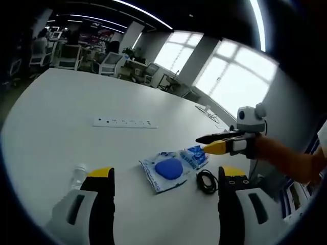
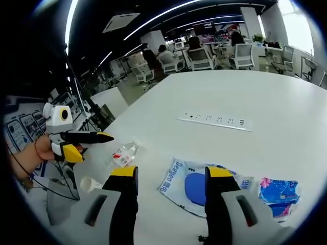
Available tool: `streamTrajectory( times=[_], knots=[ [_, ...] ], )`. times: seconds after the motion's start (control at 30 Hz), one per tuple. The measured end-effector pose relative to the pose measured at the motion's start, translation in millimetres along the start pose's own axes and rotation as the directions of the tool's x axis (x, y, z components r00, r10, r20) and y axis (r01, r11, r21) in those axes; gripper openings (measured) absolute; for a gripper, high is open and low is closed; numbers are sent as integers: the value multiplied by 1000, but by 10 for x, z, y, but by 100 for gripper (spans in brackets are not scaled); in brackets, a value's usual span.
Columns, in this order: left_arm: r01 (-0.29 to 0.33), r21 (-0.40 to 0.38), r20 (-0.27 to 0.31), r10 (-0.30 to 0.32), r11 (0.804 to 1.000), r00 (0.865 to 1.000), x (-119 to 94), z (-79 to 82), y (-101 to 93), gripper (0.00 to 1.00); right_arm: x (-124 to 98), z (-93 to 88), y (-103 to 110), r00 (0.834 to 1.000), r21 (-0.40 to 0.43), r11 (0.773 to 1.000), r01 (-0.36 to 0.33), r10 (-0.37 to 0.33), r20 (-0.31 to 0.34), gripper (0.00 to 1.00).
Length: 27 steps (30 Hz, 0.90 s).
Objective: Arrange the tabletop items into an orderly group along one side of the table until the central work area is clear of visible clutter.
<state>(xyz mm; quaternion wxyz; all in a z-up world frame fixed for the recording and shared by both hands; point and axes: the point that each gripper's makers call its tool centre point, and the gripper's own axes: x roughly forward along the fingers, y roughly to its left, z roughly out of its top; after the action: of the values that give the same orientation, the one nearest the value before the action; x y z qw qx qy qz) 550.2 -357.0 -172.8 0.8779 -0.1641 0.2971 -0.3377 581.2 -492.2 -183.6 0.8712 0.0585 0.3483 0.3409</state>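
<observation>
1. Left gripper: my jaws stand spread and hold nothing; they hover above the white table, with the clear plastic bottle lying just beside the left jaw.
2. Right gripper: jaws likewise spread and empty; seen from my left, it reaches in from the right with its tips over the small blue packet.
3. Pouch with blue disc: flat on the table between the left jaws' line of sight, touching the small blue packet; in the right gripper view it lies directly under my jaws; I judge it light, soft and slippery film, best pinched at a free edge or corner, not over the raised disc.
4. Black cable coil: just beside the pouch; limp, likely to unwind, so take it across the bundled loops.
5. Bottle, right gripper view: capless-looking, light, apt to roll; grip across the body.
6. White power strip: farther off, well apart from the cluster; stiff, easy to hold mid-length.
7. Small white cap-like piece: near the bottle; identity uncertain.
</observation>
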Motion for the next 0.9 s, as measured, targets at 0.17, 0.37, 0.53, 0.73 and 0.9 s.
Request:
streamTrajectory(
  times=[0.17,0.37,0.53,0.73,0.9],
  knots=[
    [-9,0,9,9,1000,1000,-151,-8,55,85,87,1,147,1000,2,1000,-27,27,-7,51],
    [-23,-10,17,23,1000,1000,-331,-51,150,85,192,-30,321,997,21,997,-69,70,-22,51],
    [-37,-16,21,37,999,999,-484,-81,228,85,266,-31,426,996,29,996,-89,90,-27,50],
    [-48,-21,23,49,999,999,-680,-117,314,86,363,-13,521,992,34,993,-116,117,-38,50],
    [-51,-28,30,52,998,998,-821,-136,386,85,465,-6,641,988,53,988,-143,146,-45,50]
  ],
)
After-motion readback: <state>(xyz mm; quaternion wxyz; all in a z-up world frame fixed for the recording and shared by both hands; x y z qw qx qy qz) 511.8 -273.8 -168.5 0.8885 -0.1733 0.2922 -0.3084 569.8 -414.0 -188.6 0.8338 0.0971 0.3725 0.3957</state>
